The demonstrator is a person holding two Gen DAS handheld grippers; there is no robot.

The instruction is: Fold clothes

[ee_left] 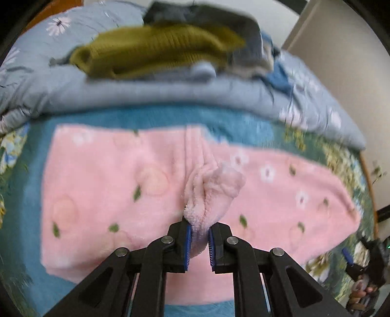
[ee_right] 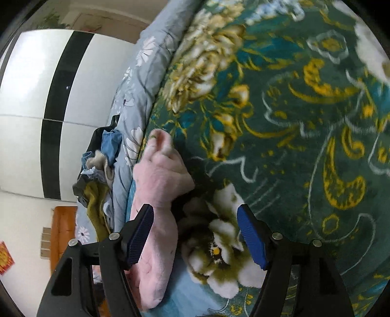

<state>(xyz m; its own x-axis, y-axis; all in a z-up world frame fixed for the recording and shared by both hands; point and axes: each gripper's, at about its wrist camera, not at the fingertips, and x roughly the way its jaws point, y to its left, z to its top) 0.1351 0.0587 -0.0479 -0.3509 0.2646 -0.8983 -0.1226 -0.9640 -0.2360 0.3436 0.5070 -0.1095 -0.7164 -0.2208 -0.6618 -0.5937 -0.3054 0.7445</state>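
A: Task item first. Where is it?

B: Pink fleece garment [ee_left: 102,185], peach and flower print, lying spread flat on the green floral blanket [ee_left: 341,156] covering the bed. Looks like pajama pants, legs going left and right, but I can't say for sure.

A: Left gripper?

B: Left gripper [ee_left: 199,246] is clamped on a bunched fold of the pink fleece at the garment's middle. Blue pads [ee_left: 187,246] press the fabric from both sides, and the pinched tuft stands up above the flat part.

A: Right gripper?

B: Right gripper [ee_right: 196,237] has its jaws wide apart, nothing held. In the right wrist view the pink garment [ee_right: 158,234] lies along the left blue pad [ee_right: 140,236], touching or just beside it, can't tell which. The other pad sits over the blanket's white flower pattern [ee_right: 219,256]. The right gripper also shows small at the left view's lower right edge [ee_left: 353,261].

A: Surroundings?

B: Grey-blue daisy-print quilt [ee_left: 146,95] bunched behind the garment. On it, a pile of clothes: olive knit sweater [ee_left: 151,52] on top, a dark grey piece [ee_left: 202,14] behind, a blue piece [ee_left: 277,78] at the right. All blurred.

A: Room?

B: White wardrobe with a black stripe [ee_right: 56,109] and an orange-brown wooden piece [ee_right: 61,234] in the right wrist view. Beige wall [ee_left: 341,61] in the left view.
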